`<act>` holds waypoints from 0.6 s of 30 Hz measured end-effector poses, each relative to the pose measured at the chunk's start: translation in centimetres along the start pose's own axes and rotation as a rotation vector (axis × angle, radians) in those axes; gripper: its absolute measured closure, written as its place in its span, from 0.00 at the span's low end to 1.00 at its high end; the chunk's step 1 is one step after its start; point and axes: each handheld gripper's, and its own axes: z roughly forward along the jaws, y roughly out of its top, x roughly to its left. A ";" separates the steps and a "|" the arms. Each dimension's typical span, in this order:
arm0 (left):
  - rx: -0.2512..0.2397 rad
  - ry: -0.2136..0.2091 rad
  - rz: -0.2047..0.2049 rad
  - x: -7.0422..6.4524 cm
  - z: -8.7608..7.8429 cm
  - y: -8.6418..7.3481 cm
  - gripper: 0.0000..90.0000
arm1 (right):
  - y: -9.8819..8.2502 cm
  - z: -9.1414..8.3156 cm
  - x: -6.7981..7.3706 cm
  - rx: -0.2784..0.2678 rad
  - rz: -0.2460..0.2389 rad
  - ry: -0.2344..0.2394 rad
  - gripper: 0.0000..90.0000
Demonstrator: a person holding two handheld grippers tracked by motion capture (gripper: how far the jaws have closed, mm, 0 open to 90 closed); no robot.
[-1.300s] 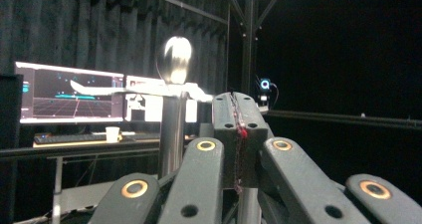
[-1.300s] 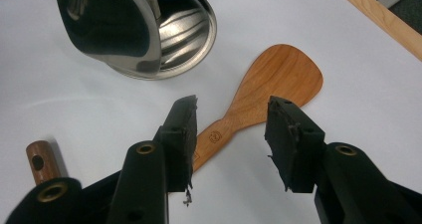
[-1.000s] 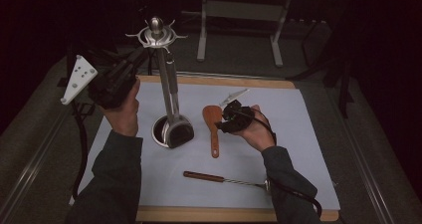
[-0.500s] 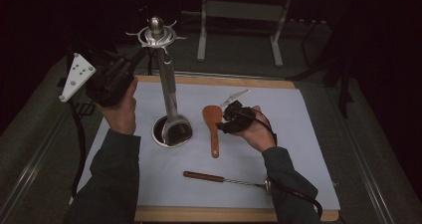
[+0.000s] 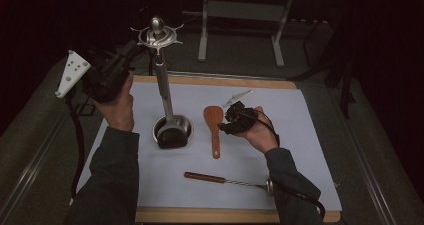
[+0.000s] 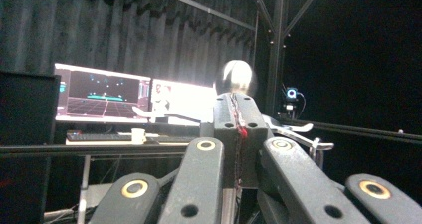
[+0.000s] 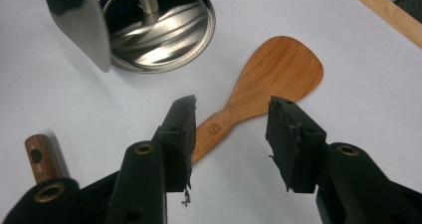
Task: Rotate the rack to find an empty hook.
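White mat (image 5: pixel 280 150) covers wooden tabletop (image 5: pixel 225 216). Two lit monitors (image 6: pixel 102 92) on a desk in the dark background, keyboard (image 6: pixel 94 137) and white cup (image 6: pixel 138 134) in front of them. Small camera (image 6: pixel 291 93) mounted on a black frame post (image 6: pixel 275 50). Grey metal stand legs (image 5: pixel 240 22) beyond the table's far edge. Dark curtain (image 6: pixel 124 30) behind.

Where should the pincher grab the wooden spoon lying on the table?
Probably the thin handle, from straight above. The wooden spoon lies flat on the white mat, so nothing can slip under it. The handle is narrow enough for the open right gripper, already straddling it; the round end is wider.
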 end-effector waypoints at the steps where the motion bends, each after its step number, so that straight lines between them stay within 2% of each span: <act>1: 0.001 0.001 -0.001 0.1 0.0 0.0 1.00 | 0.0 0.0 0.0 0.001 0.001 -0.001 0.61; 18: 0.015 0.011 -0.035 2.2 1.2 -0.1 1.00 | -0.1 0.0 0.0 -0.002 0.003 0.000 0.61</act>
